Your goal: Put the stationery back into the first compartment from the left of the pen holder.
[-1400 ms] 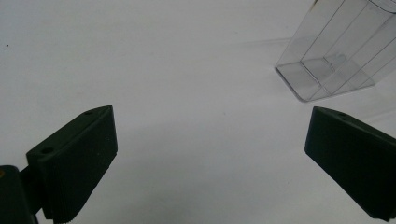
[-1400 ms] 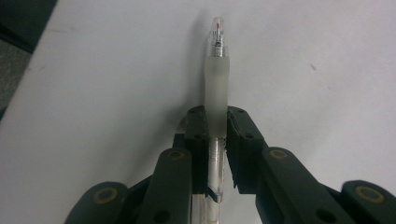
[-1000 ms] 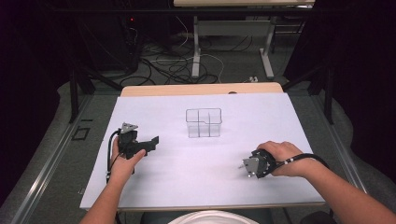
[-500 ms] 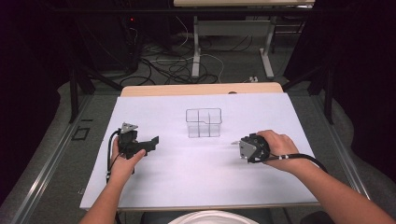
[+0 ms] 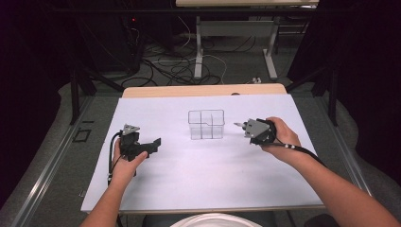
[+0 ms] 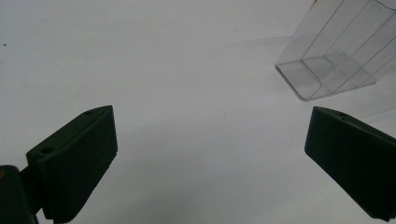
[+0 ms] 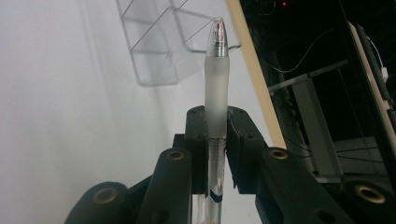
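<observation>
High view: we log the right gripper point(image 5: 242, 126) beside the clear organizer point(image 5: 206, 124), which looks empty.
Left gripper view: our left gripper point(image 6: 208, 149) spread wide, idle.
Right gripper view: jaws clamp a pen point(image 7: 216, 65); we judge insertion remains.

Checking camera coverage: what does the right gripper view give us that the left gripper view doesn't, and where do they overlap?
Right gripper view: a clear pen clamped between its closed jaws, tip toward the organizer, plus the table's wooden edge and dark floor beyond. Left gripper view: its own jaws wide apart, nothing between them, over bare white tabletop. Both share the clear plastic organizer standing on the white surface.
</observation>
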